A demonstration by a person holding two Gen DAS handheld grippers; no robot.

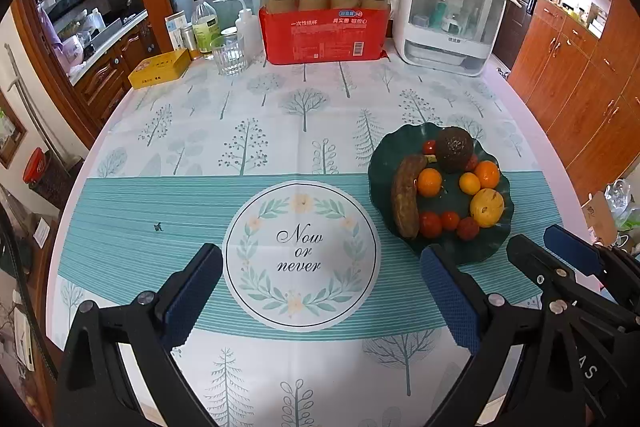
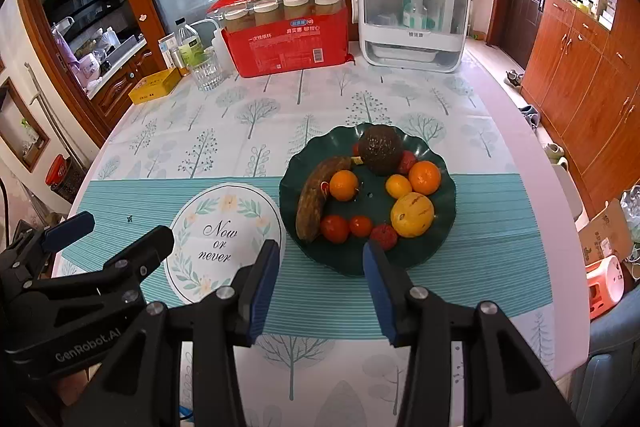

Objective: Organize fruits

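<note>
A dark green plate (image 1: pixel 496 239) (image 2: pixel 444 187) on the table holds a brown banana (image 1: pixel 405 195) (image 2: pixel 314 199), a dark avocado (image 1: pixel 454 148) (image 2: pixel 380 149), oranges (image 1: pixel 429 182) (image 2: pixel 343 185), a yellow fruit (image 1: pixel 487 207) (image 2: pixel 412 214), small tomatoes (image 2: pixel 335 228) and lychees (image 2: pixel 383 235). My left gripper (image 1: pixel 322 291) is open and empty over the round "Now or never" print (image 1: pixel 300 255), left of the plate. My right gripper (image 2: pixel 322 279) is open and empty just in front of the plate's near rim. Each gripper shows in the other's view.
At the table's far edge stand a red pack of paper cups (image 1: pixel 320 31), a white dish cabinet (image 1: pixel 448 15), a glass (image 1: pixel 228 53), bottles (image 1: pixel 205 27) and a yellow box (image 1: pixel 159 69). Wooden cupboards (image 2: pixel 580 75) are to the right.
</note>
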